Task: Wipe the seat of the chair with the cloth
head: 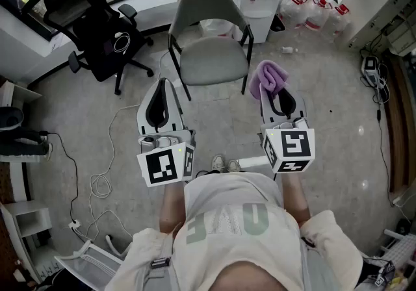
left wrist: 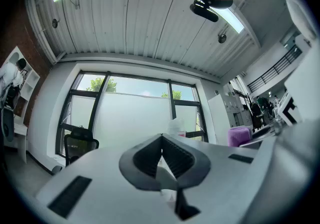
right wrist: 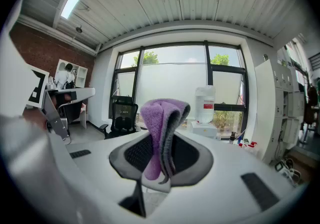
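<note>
Just off the chair's [head: 209, 30] front right corner, the right gripper [head: 275, 93] hangs in the air with the cloth [head: 268, 78] pinched between its jaws. The right gripper view shows the jaws clamped on the purple fold, which stands up out of them and curls over at the top [right wrist: 163, 118]. None of the cloth touches the chair.

The seat [head: 212, 67] lies bare, beyond and to the left of the cloth. The left gripper [head: 162, 88] hovers off the chair's front left corner. Its jaws meet at the tips and grip nothing, as the left gripper view shows [left wrist: 161, 140]. Both grippers are level with each other, short of the chair.

By my reading the cloth is in hand but not yet brought to the seat, so wiping hasn't started.

The next move calls for carrying the right gripper forward and left over the seat, then tipping it down so the loose top of the cloth lands flat on the pad. After that, press lightly and sweep across. The grip looks narrow, so too hard a drag might pull the cloth free. The left gripper has no clear part to play, though it could steady the chair's frame.
</note>
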The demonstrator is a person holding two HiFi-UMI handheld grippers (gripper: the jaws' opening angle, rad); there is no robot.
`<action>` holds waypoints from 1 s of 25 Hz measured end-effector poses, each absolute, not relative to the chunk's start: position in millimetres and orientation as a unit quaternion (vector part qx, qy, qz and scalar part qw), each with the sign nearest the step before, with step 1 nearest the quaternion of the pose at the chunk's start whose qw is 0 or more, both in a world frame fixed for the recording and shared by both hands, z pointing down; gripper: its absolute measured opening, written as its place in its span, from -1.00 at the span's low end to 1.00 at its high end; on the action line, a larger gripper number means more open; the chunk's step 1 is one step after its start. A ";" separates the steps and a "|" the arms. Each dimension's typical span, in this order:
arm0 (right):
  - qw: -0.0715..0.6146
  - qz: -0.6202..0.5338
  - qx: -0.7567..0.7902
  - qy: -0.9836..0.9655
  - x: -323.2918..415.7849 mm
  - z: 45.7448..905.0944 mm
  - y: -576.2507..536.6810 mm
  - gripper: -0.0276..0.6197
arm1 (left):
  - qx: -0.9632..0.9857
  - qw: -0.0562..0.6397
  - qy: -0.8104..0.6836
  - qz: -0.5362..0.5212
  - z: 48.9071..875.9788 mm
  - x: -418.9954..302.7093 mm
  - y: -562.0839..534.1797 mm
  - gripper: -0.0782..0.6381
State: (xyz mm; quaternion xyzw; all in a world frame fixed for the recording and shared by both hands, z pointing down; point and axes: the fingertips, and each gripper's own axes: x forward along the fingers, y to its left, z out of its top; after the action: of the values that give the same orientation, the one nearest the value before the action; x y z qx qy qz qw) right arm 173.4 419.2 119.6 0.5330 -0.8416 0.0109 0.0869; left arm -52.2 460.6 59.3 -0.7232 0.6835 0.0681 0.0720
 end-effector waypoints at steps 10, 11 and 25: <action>0.086 -0.003 0.531 -0.843 167.0 119.0 420.0 -0.62 | -0.723 0.077 0.682 0.074 58.7 -54.9 457.6 -0.75; 0.086 -0.003 0.531 -0.843 166.4 119.3 420.5 -0.62 | -0.724 0.076 0.681 0.074 59.2 -55.3 456.9 -0.75; 0.068 0.009 0.532 -0.844 134.4 124.7 409.8 -0.62 | -0.735 0.076 0.670 0.076 70.1 -87.7 438.8 -0.75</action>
State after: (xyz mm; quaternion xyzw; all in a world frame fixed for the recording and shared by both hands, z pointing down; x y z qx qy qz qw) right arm 134.4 409.8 124.7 0.5319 -0.8441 0.0090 0.0676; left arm -87.7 438.8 70.1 -0.7350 0.6695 0.0762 0.0760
